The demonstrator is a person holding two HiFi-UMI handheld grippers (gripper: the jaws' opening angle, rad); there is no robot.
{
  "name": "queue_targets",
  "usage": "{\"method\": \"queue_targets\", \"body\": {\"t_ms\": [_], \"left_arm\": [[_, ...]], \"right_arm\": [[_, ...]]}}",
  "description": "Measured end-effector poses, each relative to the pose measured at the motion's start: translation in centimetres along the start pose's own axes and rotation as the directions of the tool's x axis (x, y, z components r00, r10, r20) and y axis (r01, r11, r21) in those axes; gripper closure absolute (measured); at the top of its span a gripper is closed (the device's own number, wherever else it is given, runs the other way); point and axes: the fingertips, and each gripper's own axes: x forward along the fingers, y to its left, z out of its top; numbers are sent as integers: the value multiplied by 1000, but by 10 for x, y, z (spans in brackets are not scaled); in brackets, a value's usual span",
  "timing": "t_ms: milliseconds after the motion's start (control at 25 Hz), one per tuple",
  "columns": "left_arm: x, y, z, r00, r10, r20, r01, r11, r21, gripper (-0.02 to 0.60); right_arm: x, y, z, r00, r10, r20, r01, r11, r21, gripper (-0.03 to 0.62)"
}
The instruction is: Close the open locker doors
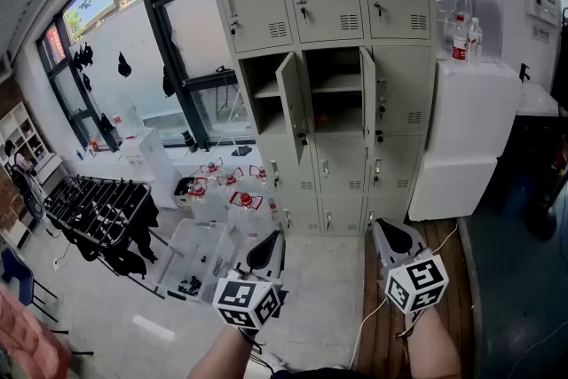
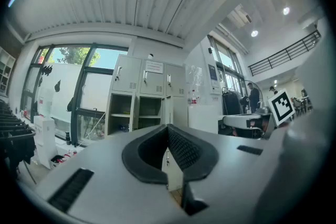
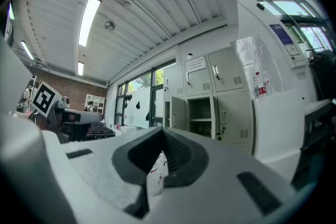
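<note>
Two locker doors hang open in the second row, the left door (image 1: 291, 106) and middle door (image 1: 367, 106), well ahead of the left hand-held gripper (image 1: 264, 255) and right hand-held gripper (image 1: 396, 237), both clenched empty. Approach, then push each free edge flush.

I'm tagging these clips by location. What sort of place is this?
Likely a staff locker corner in a workplace: a bank of grey metal lockers, two doors open; a drying rack hung with dark clothes; clear jugs with red caps on the floor.

Pale grey-green lockers (image 1: 333, 75), black-and-white marker cubes (image 1: 417, 282)
</note>
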Motion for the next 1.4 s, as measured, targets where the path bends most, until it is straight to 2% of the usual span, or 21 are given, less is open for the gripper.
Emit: {"method": "queue_targets", "body": {"t_ms": [840, 1240, 1400], "left_arm": [[0, -6, 1, 1000, 28, 6, -28, 1000, -5, 578], [22, 4, -4, 1000, 4, 12, -4, 1000, -10, 578], [39, 17, -9, 1000, -24, 4, 24, 1000, -20, 528]], "right_arm": [[-1, -2, -1, 999, 48, 8, -48, 998, 31, 592], [17, -8, -6, 999, 45, 2, -45, 998, 37, 564], [32, -12, -7, 1000, 23, -5, -23, 999, 41, 541]]}}
